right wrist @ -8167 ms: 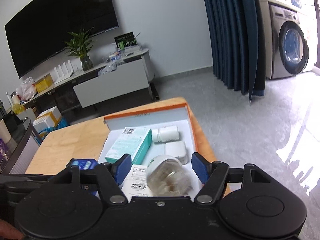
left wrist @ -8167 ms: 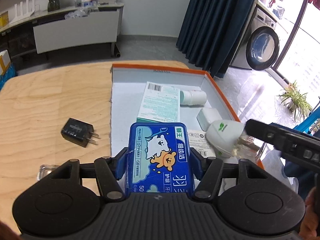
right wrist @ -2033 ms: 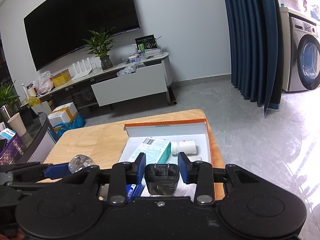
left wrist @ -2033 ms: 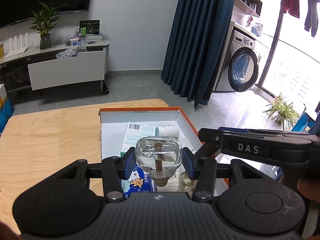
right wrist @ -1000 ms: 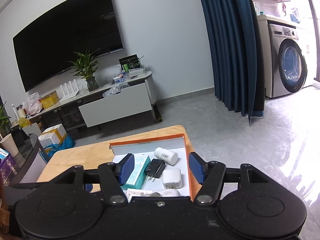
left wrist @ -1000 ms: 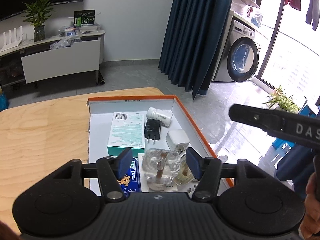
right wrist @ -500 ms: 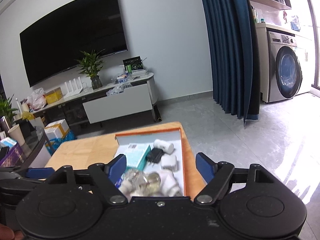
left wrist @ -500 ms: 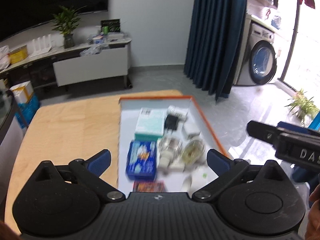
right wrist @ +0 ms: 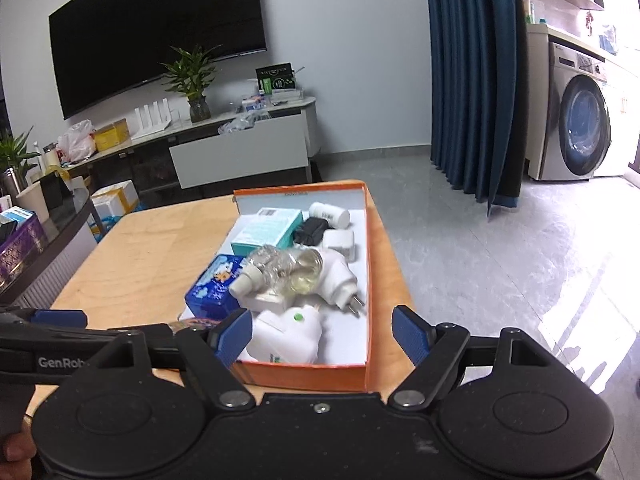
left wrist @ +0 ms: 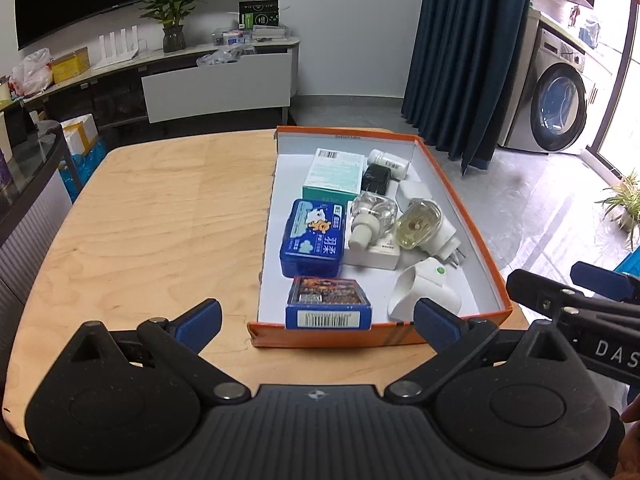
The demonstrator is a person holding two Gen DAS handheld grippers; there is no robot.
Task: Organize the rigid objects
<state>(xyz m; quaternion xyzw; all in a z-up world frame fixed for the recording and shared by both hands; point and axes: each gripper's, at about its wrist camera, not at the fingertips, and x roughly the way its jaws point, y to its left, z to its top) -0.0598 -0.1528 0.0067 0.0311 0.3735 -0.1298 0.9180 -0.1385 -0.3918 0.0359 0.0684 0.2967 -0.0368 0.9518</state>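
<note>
Left gripper (left wrist: pixel 316 322): jaws spread as wide as we see them go, just opened, nothing between the pads. It hangs over the near end of the orange box (left wrist: pixel 460 208). Right gripper (right wrist: pixel 323 332): also wide, also just opened, empty; its left blue pad sits in front of the box's near left corner.

We note the box on the right half of the wooden table (left wrist: pixel 160 220), long axis running away from us toward the TV console (left wrist: pixel 216 80).

Contents, far to near:
- teal carton (left wrist: pixel 336 176), barcode end pointing away, long axis along the box
- white pill bottle (left wrist: pixel 388 160) on its side, lying across the box at the far end
- black charger (left wrist: pixel 376 179) just beside the carton
- white adapter (left wrist: pixel 414 192) near the right wall
- clear refill bottle (left wrist: pixel 370 216) lying down, white neck toward us
- plug-in vaporizer (left wrist: pixel 424 228) with amber liquid, prongs pointing near-right
- blue floss tin (left wrist: pixel 314 238), long axis along the box
- card pack (left wrist: pixel 328 308), barcode edge facing us, lying across the box against the near wall
- white plug-in holder (left wrist: pixel 424 288) in the near right corner

The clear bottle touches the vaporizer and rests partly on a white flat box (left wrist: pixel 374 254).

Around: the table's left half carries nothing; dark curtain (left wrist: pixel 468 52) and washing machine (left wrist: pixel 560 96) beyond on the right.
</note>
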